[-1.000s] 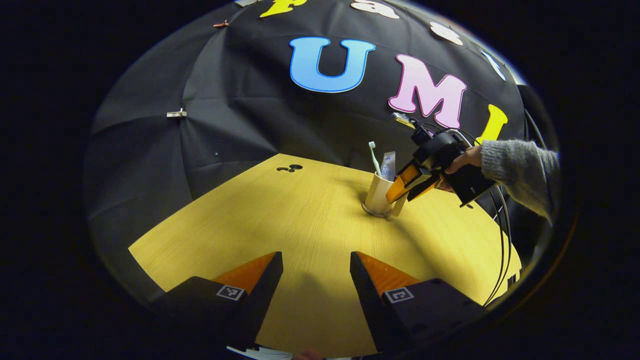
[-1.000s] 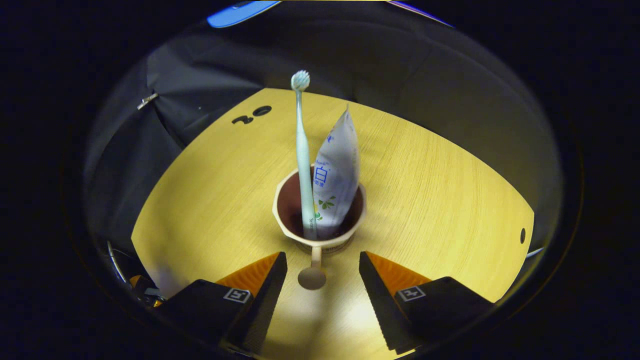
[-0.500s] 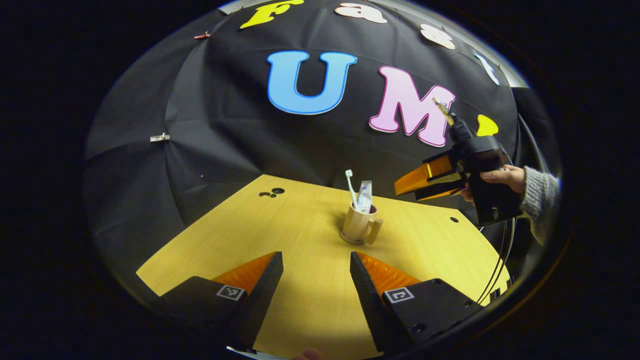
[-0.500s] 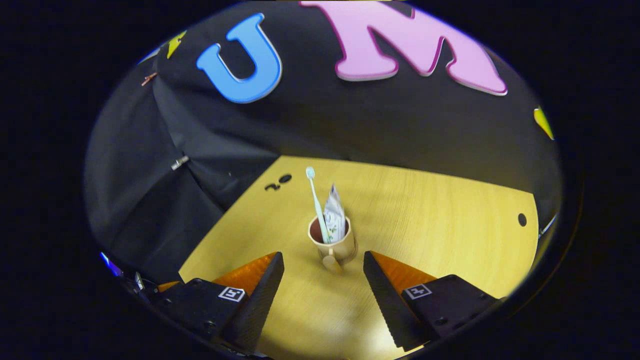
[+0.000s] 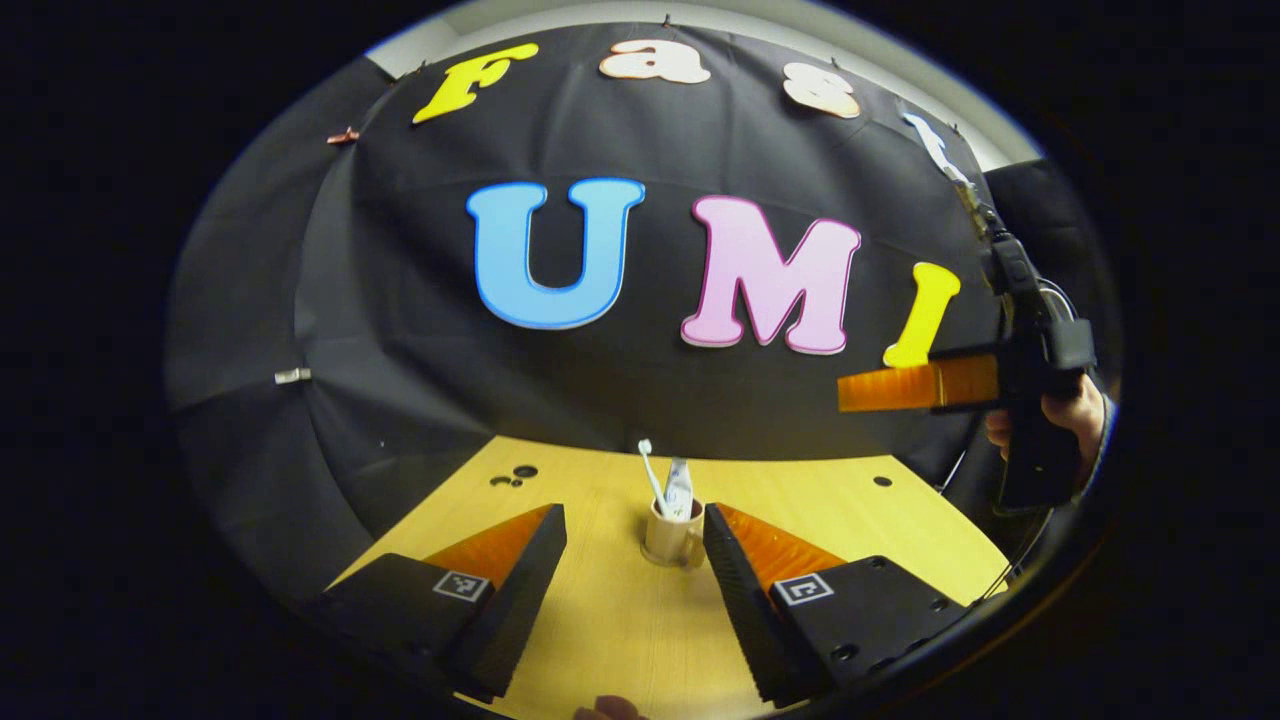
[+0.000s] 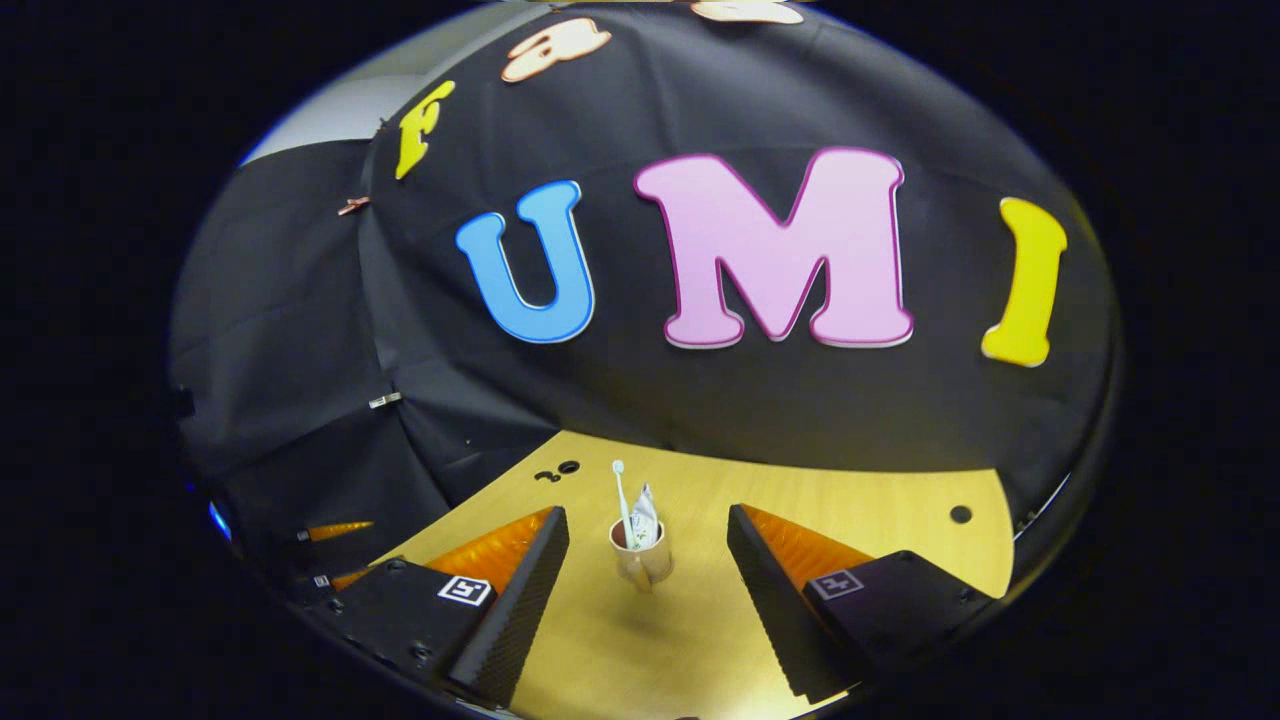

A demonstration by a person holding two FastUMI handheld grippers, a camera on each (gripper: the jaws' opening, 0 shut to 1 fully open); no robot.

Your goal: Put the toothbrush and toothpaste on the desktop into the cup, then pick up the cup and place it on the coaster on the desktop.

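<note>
A beige cup (image 5: pixel 670 541) (image 6: pixel 640 562) stands upright on the yellow wooden table (image 5: pixel 620 630), its handle toward me. A pale toothbrush (image 5: pixel 650 473) (image 6: pixel 620 493) and a white toothpaste tube (image 5: pixel 680 488) (image 6: pixel 646 519) stick up out of it. What lies under its base is too small to tell. My left gripper (image 5: pixel 633 510) is open and well back from the cup, holding nothing. My right gripper (image 6: pixel 648 515) is open too, raised and far from the cup. In the left gripper view the right gripper (image 5: pixel 915 387) hangs high at the right, held by a hand (image 5: pixel 1065 415).
The black cloth wall (image 5: pixel 600 400) rises close behind the table's far edge. Small dark holes (image 5: pixel 515 474) (image 6: pixel 960 514) mark the tabletop near its back corners. A cable (image 5: pixel 985 575) hangs at the right edge. Bare wood lies between the cup and both grippers.
Both grippers have drawn back and upward from the cup, which now looks small and far. The right gripper left the cup's handle and rose to the right. The cup stayed put.
</note>
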